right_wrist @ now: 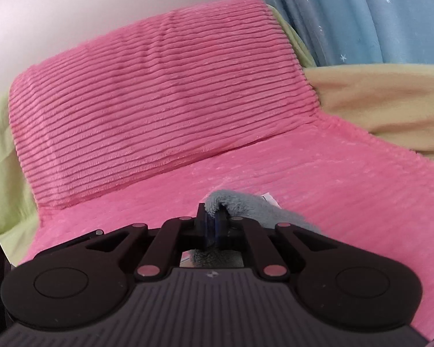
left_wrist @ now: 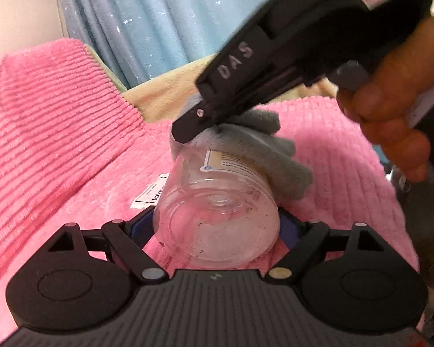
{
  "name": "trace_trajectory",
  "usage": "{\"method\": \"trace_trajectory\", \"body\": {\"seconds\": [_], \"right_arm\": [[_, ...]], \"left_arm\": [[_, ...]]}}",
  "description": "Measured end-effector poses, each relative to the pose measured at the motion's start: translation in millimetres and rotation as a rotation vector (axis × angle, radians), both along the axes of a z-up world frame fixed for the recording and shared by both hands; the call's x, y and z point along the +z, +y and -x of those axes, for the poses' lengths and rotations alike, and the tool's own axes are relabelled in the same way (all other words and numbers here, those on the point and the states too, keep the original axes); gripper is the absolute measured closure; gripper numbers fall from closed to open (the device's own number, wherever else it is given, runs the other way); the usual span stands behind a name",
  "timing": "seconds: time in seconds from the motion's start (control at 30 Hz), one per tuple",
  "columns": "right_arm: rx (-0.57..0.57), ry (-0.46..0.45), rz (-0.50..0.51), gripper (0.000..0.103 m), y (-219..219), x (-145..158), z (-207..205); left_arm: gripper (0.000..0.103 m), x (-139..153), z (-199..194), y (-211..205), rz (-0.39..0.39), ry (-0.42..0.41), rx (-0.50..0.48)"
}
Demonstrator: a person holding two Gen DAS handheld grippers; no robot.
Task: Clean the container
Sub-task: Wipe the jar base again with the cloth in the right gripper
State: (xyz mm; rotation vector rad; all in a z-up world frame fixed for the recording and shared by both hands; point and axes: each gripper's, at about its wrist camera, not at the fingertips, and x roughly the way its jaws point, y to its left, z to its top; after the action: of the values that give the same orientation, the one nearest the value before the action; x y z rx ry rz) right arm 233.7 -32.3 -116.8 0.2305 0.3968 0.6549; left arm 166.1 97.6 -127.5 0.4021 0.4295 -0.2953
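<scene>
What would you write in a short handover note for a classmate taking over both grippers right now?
Left gripper: shut on the clear container, held on its side over the pink cover, base toward the camera.
Right gripper: shut on the grey cloth, pressing it against the container's far end.
Done: both grasps are secure, and the cloth is on the container.
Left: dark specks show on the walls, so wipe on; the inside looks untouched, though that is hard to tell.

"DAS" on the right gripper [left_wrist: 188, 133]; partial "LOV" on a white tag [left_wrist: 150, 192].
</scene>
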Motion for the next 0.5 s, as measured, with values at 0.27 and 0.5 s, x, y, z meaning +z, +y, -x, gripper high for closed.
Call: {"method": "trace_trajectory", "body": {"seconds": [0.27,0.5], "right_arm": [[0.000,-0.007,0.013,0.101,0,1,3],[-0.002,-0.011,0.017,0.100,0,0,3]], "left_arm": [[0.017,9,-20,46,0.426,0.170,0.037],[0.018,10,-11,27,0.218,0.080,0.030]]}}
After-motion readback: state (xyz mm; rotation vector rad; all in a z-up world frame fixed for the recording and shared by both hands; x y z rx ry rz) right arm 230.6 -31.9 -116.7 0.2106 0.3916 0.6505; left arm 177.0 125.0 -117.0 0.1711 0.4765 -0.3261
